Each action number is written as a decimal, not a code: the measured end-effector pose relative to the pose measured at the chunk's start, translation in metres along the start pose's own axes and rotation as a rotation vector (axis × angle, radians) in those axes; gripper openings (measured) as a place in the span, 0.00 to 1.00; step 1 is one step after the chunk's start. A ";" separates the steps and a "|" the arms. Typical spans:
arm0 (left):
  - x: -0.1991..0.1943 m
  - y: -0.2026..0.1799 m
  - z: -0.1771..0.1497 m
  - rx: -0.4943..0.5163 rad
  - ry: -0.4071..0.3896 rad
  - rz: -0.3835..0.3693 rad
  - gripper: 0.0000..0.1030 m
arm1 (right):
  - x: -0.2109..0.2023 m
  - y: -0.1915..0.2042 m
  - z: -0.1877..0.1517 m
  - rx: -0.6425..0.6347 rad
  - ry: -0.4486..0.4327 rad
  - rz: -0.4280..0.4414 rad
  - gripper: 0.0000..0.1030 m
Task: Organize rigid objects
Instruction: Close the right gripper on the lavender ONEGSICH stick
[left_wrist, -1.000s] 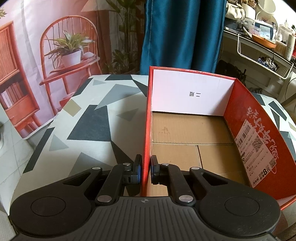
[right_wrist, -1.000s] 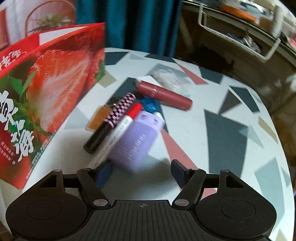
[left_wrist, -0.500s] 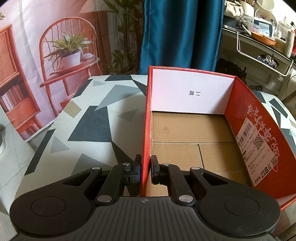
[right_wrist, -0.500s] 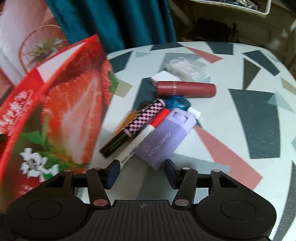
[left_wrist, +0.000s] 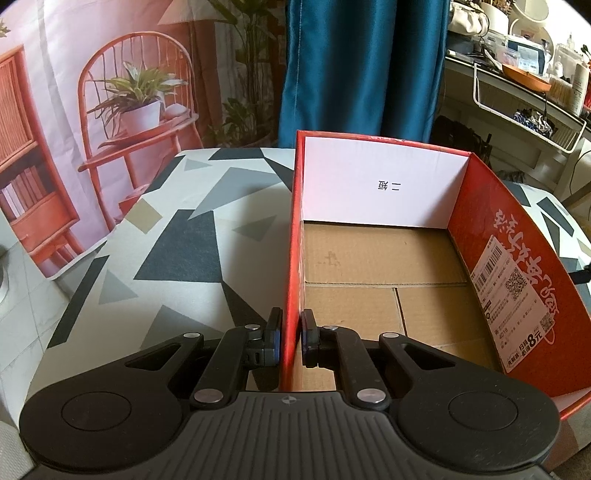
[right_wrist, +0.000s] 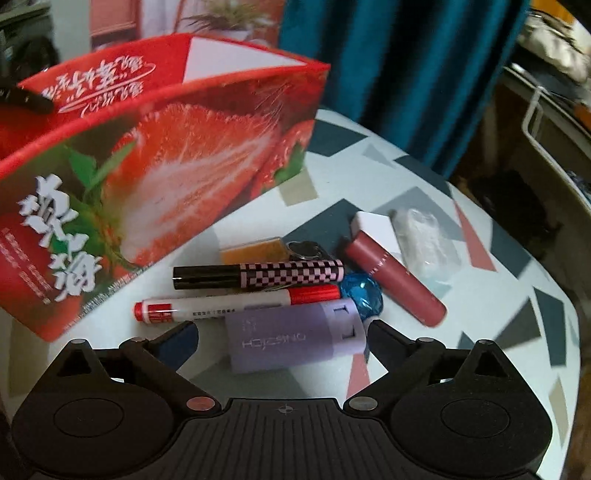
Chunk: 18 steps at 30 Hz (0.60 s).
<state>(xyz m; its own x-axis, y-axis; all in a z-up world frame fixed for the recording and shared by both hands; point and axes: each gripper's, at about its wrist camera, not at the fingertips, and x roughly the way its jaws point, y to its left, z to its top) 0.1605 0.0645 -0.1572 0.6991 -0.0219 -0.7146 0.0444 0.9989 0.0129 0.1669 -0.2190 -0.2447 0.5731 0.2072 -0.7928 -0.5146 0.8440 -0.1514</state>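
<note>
My left gripper (left_wrist: 290, 338) is shut on the left wall of the red strawberry box (left_wrist: 291, 243), one finger outside and one inside; the box's cardboard floor is bare. In the right wrist view the same box (right_wrist: 155, 166) stands at the left. Beside it lie a lilac case (right_wrist: 295, 339), a red-capped white marker (right_wrist: 236, 304), a black tube with pink checks (right_wrist: 258, 277), a blue faceted piece (right_wrist: 360, 291), a dark red tube (right_wrist: 395, 278), an orange block (right_wrist: 251, 251) and a white eraser (right_wrist: 373, 227). My right gripper (right_wrist: 282, 338) is open, its fingers either side of the lilac case.
The round table (right_wrist: 480, 302) has a geometric-patterned cloth; its edge curves close at the right. A clear plastic wrapper (right_wrist: 424, 240) lies behind the dark red tube. A blue curtain (left_wrist: 362, 70) and a cluttered shelf (left_wrist: 528, 88) stand beyond the table.
My right gripper has swung round and come closer, opening wider so its fingers now flank the lilac case. The left gripper keeps its hold on the box wall, barely moving.
</note>
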 end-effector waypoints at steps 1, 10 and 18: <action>0.000 0.000 0.000 0.000 0.001 0.000 0.10 | 0.003 -0.002 0.001 -0.008 0.003 0.003 0.95; 0.000 0.001 0.001 -0.004 0.002 -0.002 0.11 | 0.024 -0.017 -0.002 0.067 0.017 0.054 0.87; 0.000 0.000 0.000 -0.003 0.002 0.003 0.11 | 0.013 -0.009 -0.019 0.335 -0.063 0.048 0.87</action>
<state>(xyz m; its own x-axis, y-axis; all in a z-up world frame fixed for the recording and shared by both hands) 0.1610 0.0648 -0.1573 0.6976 -0.0189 -0.7163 0.0401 0.9991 0.0126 0.1664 -0.2334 -0.2646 0.5966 0.2721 -0.7550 -0.3103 0.9458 0.0957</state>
